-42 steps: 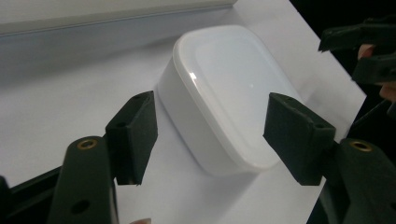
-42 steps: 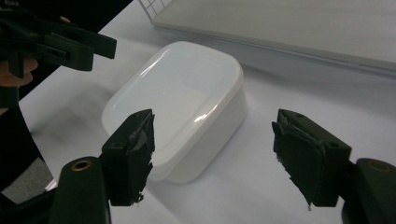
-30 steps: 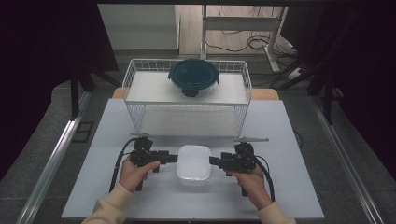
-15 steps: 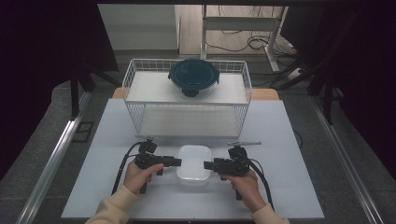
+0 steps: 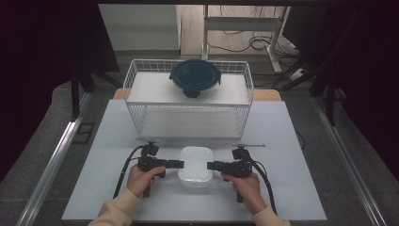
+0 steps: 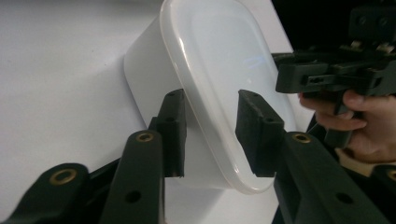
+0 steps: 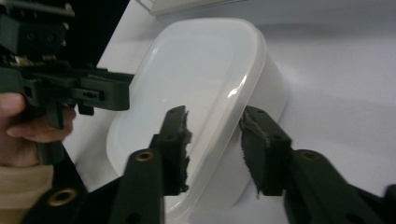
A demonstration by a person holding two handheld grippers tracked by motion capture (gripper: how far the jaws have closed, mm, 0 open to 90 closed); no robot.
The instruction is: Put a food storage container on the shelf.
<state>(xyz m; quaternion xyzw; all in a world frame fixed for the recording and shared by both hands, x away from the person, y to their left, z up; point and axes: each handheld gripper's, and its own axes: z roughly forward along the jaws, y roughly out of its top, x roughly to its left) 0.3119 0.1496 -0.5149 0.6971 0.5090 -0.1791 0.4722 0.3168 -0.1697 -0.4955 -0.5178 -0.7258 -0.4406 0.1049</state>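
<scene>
Change: since a second ago, you have brought both tongs inward from the sides of the white container [image 5: 195,163], and their jaws have just been closing around its rim.
Left tongs [image 5: 175,164]: narrowed, one jaw over the lid and one against the side wall; whether the pads [image 6: 173,128] press yet, I cannot tell.
Right tongs [image 5: 215,165]: narrowed likewise astride the opposite rim, contact unclear.
Relation: the container lies directly between your two tongs, long axis running near to far, both hands equally close.
Container: white, translucent, rounded rectangle with its lid on, resting on the surface [image 5: 287,141] near you, in front of the wire basket [image 5: 188,123].
</scene>
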